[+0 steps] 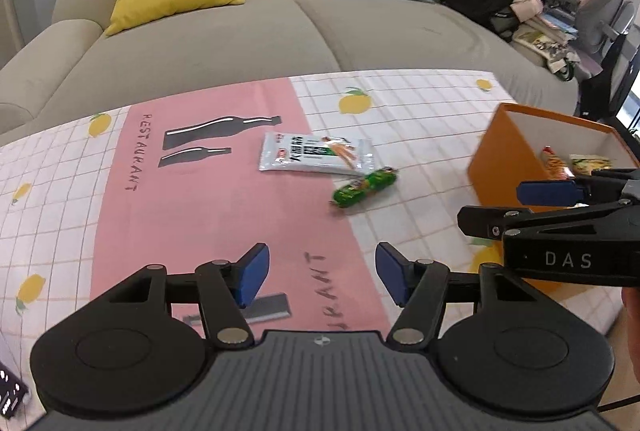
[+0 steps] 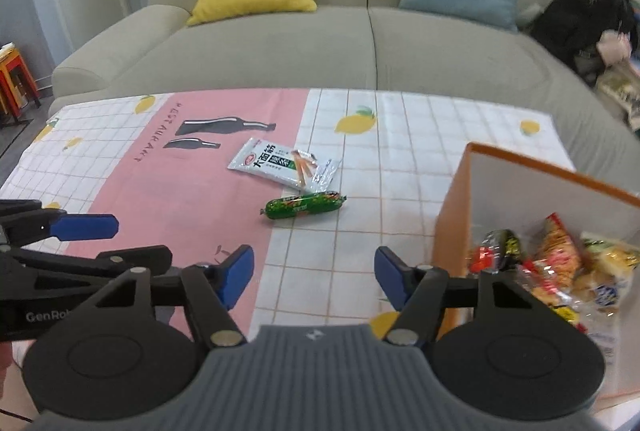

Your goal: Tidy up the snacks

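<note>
My left wrist camera looks down along my left gripper [image 1: 322,277] toward the sofa [image 1: 240,43]; my right wrist camera does likewise. Both, close above the tablecloth [image 2: 400,135], share the green sausage [image 1: 363,187] and orange box [image 2: 452,223].

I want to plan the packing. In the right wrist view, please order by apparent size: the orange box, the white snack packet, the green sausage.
1. orange box, though it is nearest the camera and cut by the frame edge
2. white snack packet
3. green sausage
</note>
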A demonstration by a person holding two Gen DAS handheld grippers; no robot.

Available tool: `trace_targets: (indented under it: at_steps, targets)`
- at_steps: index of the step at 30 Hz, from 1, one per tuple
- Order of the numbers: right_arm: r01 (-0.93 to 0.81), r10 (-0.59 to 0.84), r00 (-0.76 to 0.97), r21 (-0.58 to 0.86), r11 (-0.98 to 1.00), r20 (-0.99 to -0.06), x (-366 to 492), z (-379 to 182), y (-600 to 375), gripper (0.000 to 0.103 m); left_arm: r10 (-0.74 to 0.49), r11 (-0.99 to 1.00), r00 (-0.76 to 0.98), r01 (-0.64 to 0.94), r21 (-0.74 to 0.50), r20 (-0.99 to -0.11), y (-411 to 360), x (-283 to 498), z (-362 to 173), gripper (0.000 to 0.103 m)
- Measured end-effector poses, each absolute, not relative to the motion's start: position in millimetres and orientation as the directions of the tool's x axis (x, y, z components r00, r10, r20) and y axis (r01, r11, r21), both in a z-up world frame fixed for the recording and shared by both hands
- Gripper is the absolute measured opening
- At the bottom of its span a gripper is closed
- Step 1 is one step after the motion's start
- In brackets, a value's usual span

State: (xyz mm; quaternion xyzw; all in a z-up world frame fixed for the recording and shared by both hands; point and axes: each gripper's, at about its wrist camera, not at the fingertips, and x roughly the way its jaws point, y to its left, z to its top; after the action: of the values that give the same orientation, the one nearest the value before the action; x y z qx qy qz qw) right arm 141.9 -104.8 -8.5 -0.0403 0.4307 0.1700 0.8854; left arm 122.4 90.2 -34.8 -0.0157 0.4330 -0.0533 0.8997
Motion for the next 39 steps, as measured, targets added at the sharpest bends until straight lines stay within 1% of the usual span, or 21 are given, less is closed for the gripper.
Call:
trace_targets:
  at_steps: [4,7,14,21,27,29,31,32,34,36,38,39]
  targets:
    - [-0.306,0.253,0.535,0.095,0.947,-0.806,165.1,-24.5,-92.6,0.065,-0.094,0.995,0.609,0.078,-0.059,-0.787,102.1,146.2,-47.5,0.072]
    - [-0.283,0.247,0.513,0.109,0.953,-0.822,183.6,-36.4,-82.7,0.065,-0.076,0.996,0.600,0.084,-0.032,-0.796,108.3,165.4,-57.8,0.070]
    - [-0.189,0.207,0.472,0.131,0.973,-0.857,229.6,-66.6,-62.1,0.065,-0.048,0.996,0.570,0.087,0.002,-0.820,118.9,209.8,-82.5,0.070]
    - [-0.093,0.182,0.410,0.157,0.983,-0.894,262.7,-98.1,-51.4,0.066,-0.056,0.994,0.561,0.111,0.008,-0.826,124.9,244.7,-103.5,0.070]
    - [-0.068,0.181,0.398,0.168,0.983,-0.899,276.7,-112.6,-45.6,0.065,-0.074,0.987,0.564,0.158,0.020,-0.822,124.1,266.1,-113.2,0.070]
    - [-0.075,0.184,0.403,0.168,0.983,-0.896,278.9,-111.5,-44.1,0.059,-0.081,0.986,0.570,0.166,0.018,-0.818,124.4,271.8,-113.3,0.070]
    - [-0.083,0.183,0.413,0.163,0.983,-0.892,279.4,-108.9,-42.9,0.043,-0.089,0.984,0.575,0.178,0.018,-0.814,123.6,277.7,-112.6,0.070]
    - [-0.092,0.186,0.415,0.162,0.983,-0.891,279.4,-107.2,-42.3,0.038,-0.094,0.982,0.576,0.187,0.020,-0.812,122.2,281.3,-112.6,0.070]
    - [-0.095,0.164,0.426,0.136,0.986,-0.890,280.0,-104.8,-42.2,0.013,-0.102,0.977,0.581,0.212,0.029,-0.807,119.5,286.5,-111.2,0.070]
    - [-0.082,0.112,0.427,0.085,0.993,-0.897,282.6,-106.3,-44.3,0.012,-0.112,0.969,0.583,0.243,0.041,-0.804,115.6,292.5,-110.4,0.072]
    - [-0.051,0.087,0.409,0.073,0.996,-0.909,284.6,-110.9,-52.5,0.012,-0.118,0.959,0.587,0.278,0.062,-0.801,111.2,298.5,-110.1,0.072]
    - [-0.035,0.086,0.401,0.079,0.996,-0.912,285.0,-112.8,-57.7,0.015,-0.121,0.952,0.589,0.296,0.074,-0.799,108.9,301.9,-110.5,0.073]
